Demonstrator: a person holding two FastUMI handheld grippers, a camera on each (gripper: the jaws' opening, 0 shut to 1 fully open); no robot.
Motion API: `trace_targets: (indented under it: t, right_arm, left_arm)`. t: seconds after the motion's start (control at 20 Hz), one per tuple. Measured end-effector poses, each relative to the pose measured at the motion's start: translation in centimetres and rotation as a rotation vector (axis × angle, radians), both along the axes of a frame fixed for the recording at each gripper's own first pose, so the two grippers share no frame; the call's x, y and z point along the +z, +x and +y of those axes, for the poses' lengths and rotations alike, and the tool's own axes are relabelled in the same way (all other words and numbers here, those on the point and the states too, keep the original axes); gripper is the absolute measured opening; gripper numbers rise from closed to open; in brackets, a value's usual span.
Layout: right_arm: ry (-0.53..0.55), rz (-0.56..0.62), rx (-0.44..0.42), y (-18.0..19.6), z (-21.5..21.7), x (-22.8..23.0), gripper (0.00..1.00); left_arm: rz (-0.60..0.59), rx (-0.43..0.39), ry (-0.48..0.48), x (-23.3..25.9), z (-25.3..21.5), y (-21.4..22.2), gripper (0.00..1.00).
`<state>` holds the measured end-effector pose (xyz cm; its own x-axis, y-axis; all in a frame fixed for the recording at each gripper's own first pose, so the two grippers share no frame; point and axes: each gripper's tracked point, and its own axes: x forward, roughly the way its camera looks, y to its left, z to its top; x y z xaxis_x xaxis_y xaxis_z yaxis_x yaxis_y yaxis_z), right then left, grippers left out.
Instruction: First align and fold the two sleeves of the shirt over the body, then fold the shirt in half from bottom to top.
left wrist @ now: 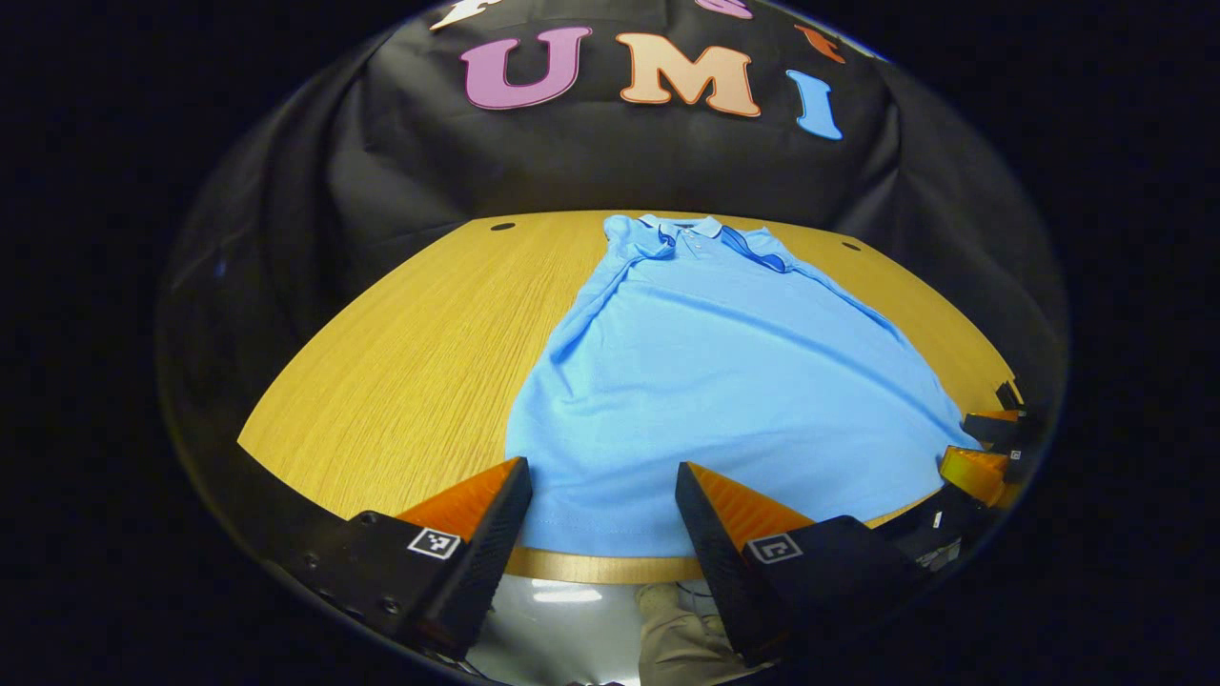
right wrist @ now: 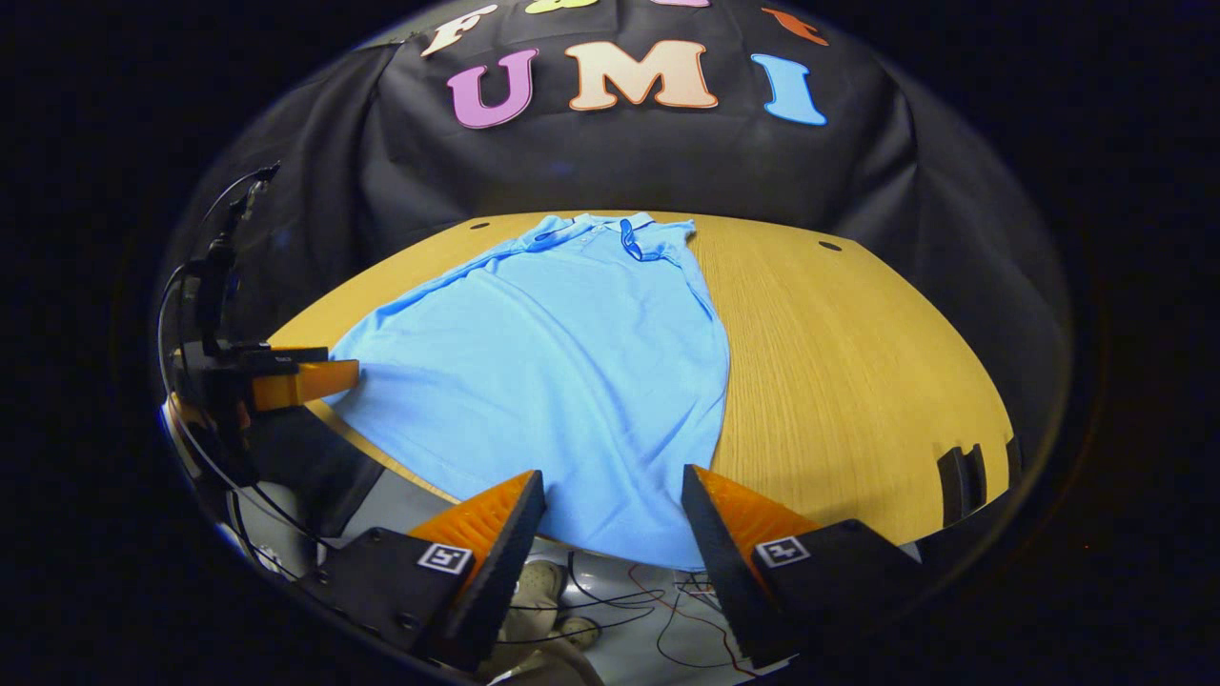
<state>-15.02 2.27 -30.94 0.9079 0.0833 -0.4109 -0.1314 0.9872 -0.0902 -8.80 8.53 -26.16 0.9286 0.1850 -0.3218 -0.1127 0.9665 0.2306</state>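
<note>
Wooden tabletop (left wrist: 410, 362) fills the booth in front of me, with black cloth behind it. Both my tongs hang at the near edge of the tabletop with their fingers spread apart and nothing between them. My left tongs (left wrist: 602, 510) are over the shirt's hem, toward its left corner; my right tongs (right wrist: 612, 519) are over the hem toward the right corner. In the right gripper view I also see the left tongs farther off, beside the left edge of the shirt (right wrist: 562, 362).

The shirt (left wrist: 724, 381) lies flat on the tabletop, collar (left wrist: 694, 227) at the far side from the hem, hem reaching the near edge. Both sleeves seem already folded over the body, so I judge the step now is the bottom-to-top fold.

To do it well, I should close each tongs on the hem near its own corner, taking all layers. Then I should lift both together at equal height and carry the hem toward the collar, keeping it straight. If one side leads, the fold will be crooked.
</note>
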Motion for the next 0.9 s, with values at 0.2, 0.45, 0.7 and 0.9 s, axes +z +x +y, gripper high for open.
trace_targets:
  t: [0.2, 0.45, 0.7, 0.9]
  right_arm:
    - [0.03, 0.012, 0.041, -0.3, 1.5, -0.2, 0.58]
    - [0.083, 0.045, 0.033, -0.2, 2.0, -0.2, 0.03]
    - [0.084, 0.038, 0.008, 0.5, 1.6, 1.8, 0.03]
    - [0.078, -0.005, 0.001, 2.4, 1.3, 5.0, 0.03]
  left_arm:
    - [-0.005, -0.032, -0.006, -0.3, -1.8, 0.1, 0.63]
    - [0.007, -0.054, -0.02, -0.2, -2.5, 0.2, 0.0]
    - [0.0, -0.034, -0.056, 1.7, -2.3, 0.4, 0.0]
    - [-0.033, -0.066, -0.059, 5.0, -3.3, 2.1, 0.0]
